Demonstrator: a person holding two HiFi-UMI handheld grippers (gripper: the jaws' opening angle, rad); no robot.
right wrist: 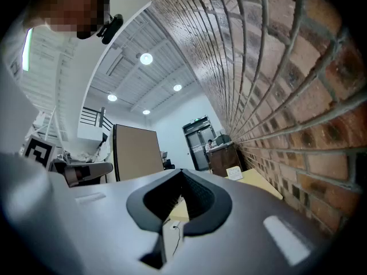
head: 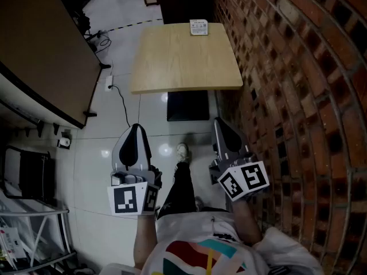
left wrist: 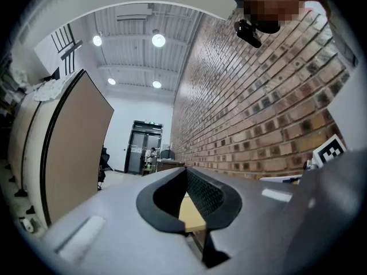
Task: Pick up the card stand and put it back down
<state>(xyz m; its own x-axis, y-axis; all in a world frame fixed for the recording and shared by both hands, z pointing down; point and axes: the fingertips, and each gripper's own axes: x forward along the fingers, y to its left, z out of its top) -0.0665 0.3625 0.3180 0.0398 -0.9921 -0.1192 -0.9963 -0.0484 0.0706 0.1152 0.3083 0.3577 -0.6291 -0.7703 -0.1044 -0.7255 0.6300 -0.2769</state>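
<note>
Card stand (head: 199, 27): small white card, upright, at the far edge of the wooden table (head: 183, 62), towards the corner nearest the brick wall (head: 298, 67). Nothing is touching it. In the right gripper view it shows as a pale card on the tabletop, far beyond the jaw tips. Print on it too small to read.

Table: square light-wood top, right edge close along the brick wall. A dark square thing (head: 187, 105) sits on the floor under its near edge.

Left gripper (head: 136, 128): held low in front of the person, over the white tiled floor (head: 103, 153), well apart from the table. Jaws together at the tips, nothing between them. Its own view looks along the closed jaws towards the table edge and a doorway far off.

Right gripper (head: 221, 122): level with the left one and just beside the brick wall, also well short of the table. Jaws closed tip to tip, empty.

Between the two grippers: the person's dark trouser leg and a pale shoe (head: 182, 152).

Left of the table: a black cable (head: 123, 105) trails across the floor from a white socket block (head: 109, 83). Beyond it stands a large brown panel (head: 40, 44)
</note>
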